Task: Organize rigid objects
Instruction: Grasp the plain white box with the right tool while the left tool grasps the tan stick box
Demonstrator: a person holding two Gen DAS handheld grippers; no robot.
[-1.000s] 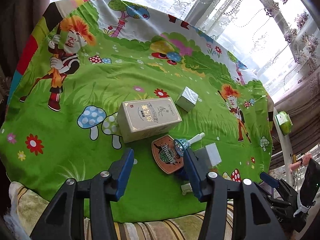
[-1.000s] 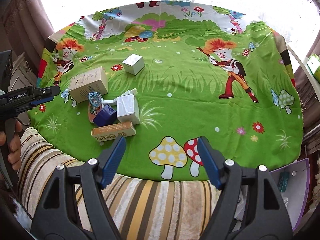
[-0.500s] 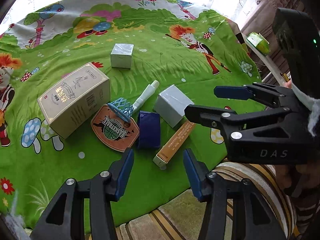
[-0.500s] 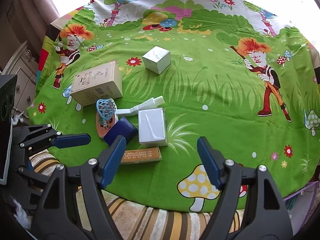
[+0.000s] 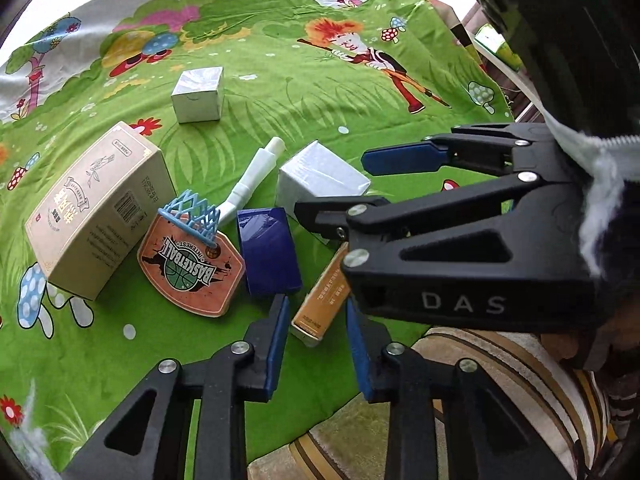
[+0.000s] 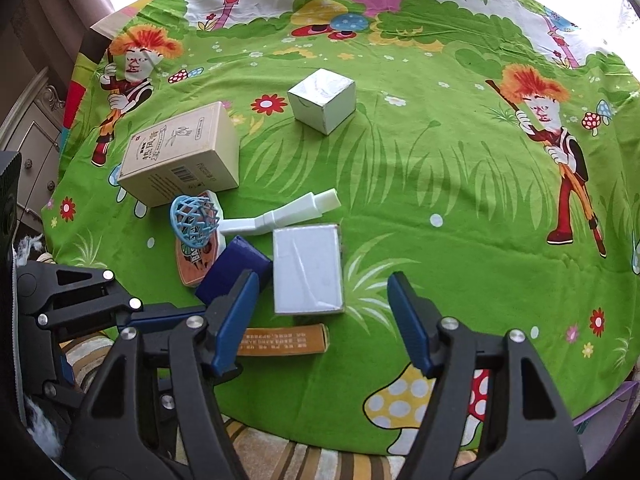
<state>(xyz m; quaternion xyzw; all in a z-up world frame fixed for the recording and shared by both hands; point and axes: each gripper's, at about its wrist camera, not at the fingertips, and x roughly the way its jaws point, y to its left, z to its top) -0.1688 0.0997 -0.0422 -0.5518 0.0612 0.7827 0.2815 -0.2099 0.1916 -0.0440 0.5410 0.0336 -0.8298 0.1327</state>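
A cluster of objects lies on the green cartoon cloth: a beige box (image 5: 96,208) (image 6: 184,156), a toy basketball hoop (image 5: 192,256) (image 6: 196,224) with a white handle (image 5: 252,180) (image 6: 288,212), a dark blue box (image 5: 268,252) (image 6: 232,268), a white box (image 5: 320,184) (image 6: 308,268) and a slim orange box (image 5: 324,300) (image 6: 280,340). A silver cube (image 5: 198,94) (image 6: 322,98) stands apart, farther back. My left gripper (image 5: 316,348) is open around the orange box's near end. My right gripper (image 6: 324,320) (image 5: 340,184) is open just in front of the white box.
A striped cushion (image 5: 480,400) (image 6: 280,456) borders the cloth's near edge. A pale cabinet (image 6: 28,128) stands at the left in the right wrist view. Bare cloth (image 6: 460,200) stretches right of the cluster.
Both grippers have moved in toward the cluster. The left fingers have narrowed and now flank the orange box's end. The right gripper now sits close over the white box.
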